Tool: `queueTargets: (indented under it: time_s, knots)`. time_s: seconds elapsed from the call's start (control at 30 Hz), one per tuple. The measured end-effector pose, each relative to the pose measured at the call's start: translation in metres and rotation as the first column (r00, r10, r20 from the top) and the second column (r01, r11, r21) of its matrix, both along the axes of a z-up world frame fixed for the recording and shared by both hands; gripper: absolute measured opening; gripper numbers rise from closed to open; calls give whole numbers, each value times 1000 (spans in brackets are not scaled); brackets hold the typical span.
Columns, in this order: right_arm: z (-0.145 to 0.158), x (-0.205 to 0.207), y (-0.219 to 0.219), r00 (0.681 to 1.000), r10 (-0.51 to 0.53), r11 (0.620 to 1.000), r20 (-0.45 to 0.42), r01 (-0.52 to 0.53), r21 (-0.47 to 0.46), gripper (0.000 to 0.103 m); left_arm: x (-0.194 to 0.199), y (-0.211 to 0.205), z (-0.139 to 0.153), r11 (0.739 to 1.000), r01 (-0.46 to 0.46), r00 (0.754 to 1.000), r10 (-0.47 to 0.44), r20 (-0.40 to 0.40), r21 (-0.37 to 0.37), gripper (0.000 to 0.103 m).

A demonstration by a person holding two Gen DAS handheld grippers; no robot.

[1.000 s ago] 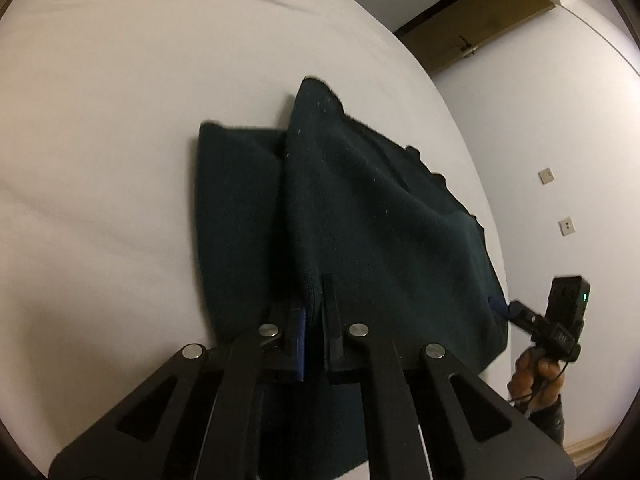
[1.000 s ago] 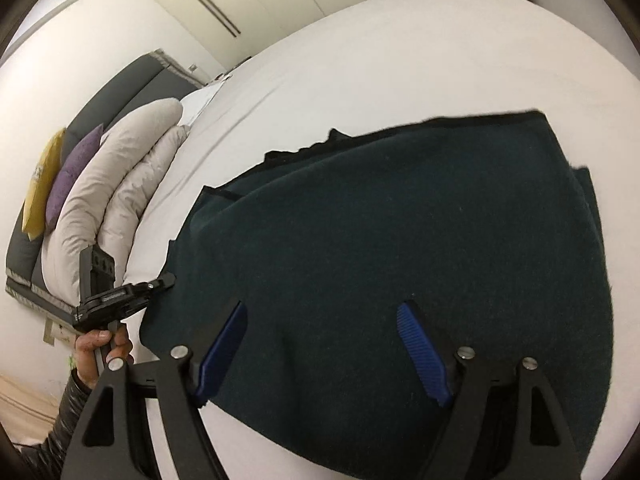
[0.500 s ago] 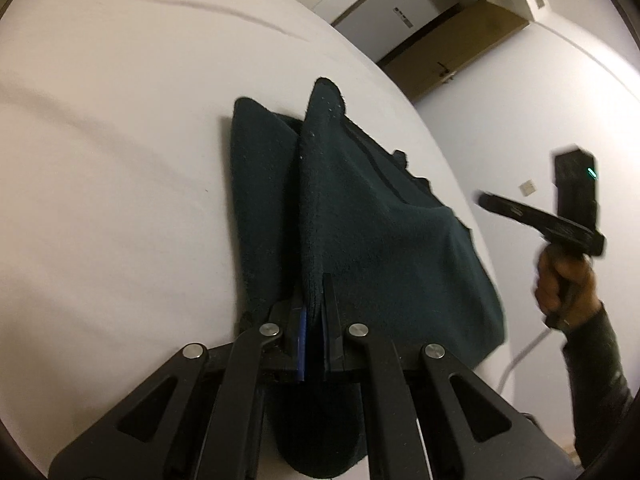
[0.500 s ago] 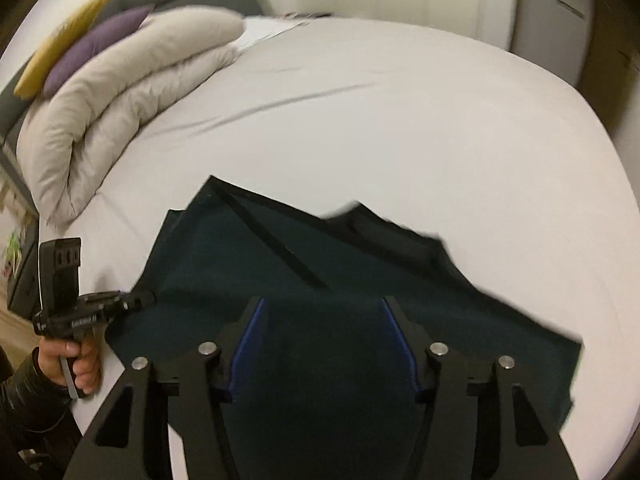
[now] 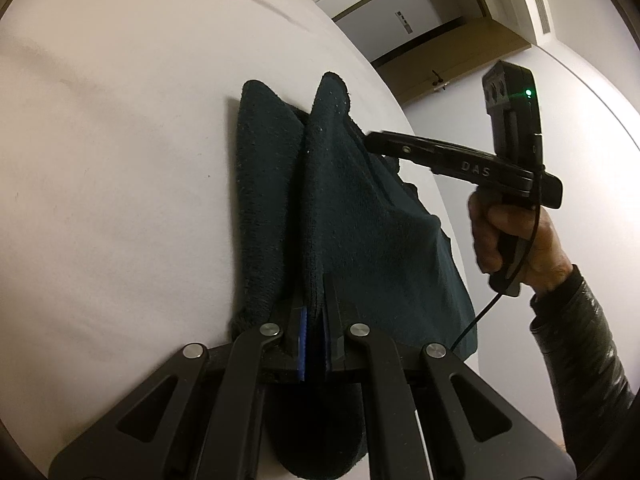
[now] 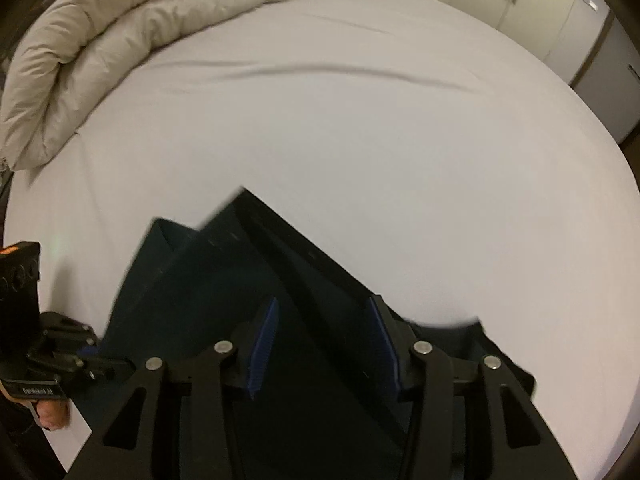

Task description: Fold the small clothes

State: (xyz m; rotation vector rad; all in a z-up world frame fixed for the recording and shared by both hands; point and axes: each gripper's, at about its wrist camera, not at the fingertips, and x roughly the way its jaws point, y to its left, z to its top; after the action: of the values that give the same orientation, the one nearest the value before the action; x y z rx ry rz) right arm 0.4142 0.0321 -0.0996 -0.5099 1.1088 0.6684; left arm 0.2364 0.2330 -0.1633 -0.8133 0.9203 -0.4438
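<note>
Dark garment (image 5: 360, 220) on bed (image 5: 120, 160): our left gripper (image 5: 314, 336) pinches its edge; right gripper (image 6: 324, 344), half-open and closing, holds nothing, risking bunching.

The left gripper (image 5: 316, 316) is clamped on a fold of the dark green cloth (image 5: 360, 216), its blue-padded jaws pressed together on the raised ridge of fabric. From the jaws the ridge runs away to a rounded tip, and a second, lower fold lies just beside it on the left. The rest of the cloth slopes down to the right, over the edge of the white bed (image 5: 120, 160). At the right, a hand (image 5: 508, 236) in a black sleeve (image 5: 580, 348) holds the right gripper (image 5: 370, 142) by its handle, its tip touching or just above the cloth near the ridge's far end; its jaws are closing. Behind are a pale wall and a wooden door.
</note>
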Motion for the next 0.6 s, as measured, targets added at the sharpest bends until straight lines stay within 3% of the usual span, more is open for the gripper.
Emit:
queueTargets:
  time_s: [0.2,0.3,0.37,0.6]
  knots:
    - [-18,-6,26,998,66,997,-6,-66,-28,49,-1,4,4,1000,-4,1000,4,-2,-7,5]
    - [-19,-8,32,997,80,997,-8,-80,-18,31,-1,5,3,1000,-6,1000,6,-5,-14,5]
    - [-17,-12,36,994,105,994,8,-105,-21,11,-1,6,2,1000,-8,1000,8,-7,-21,5]
    - [-4,-14,44,990,100,995,102,-98,-25,7,-1,12,2,999,-13,1000,13,-11,-37,5]
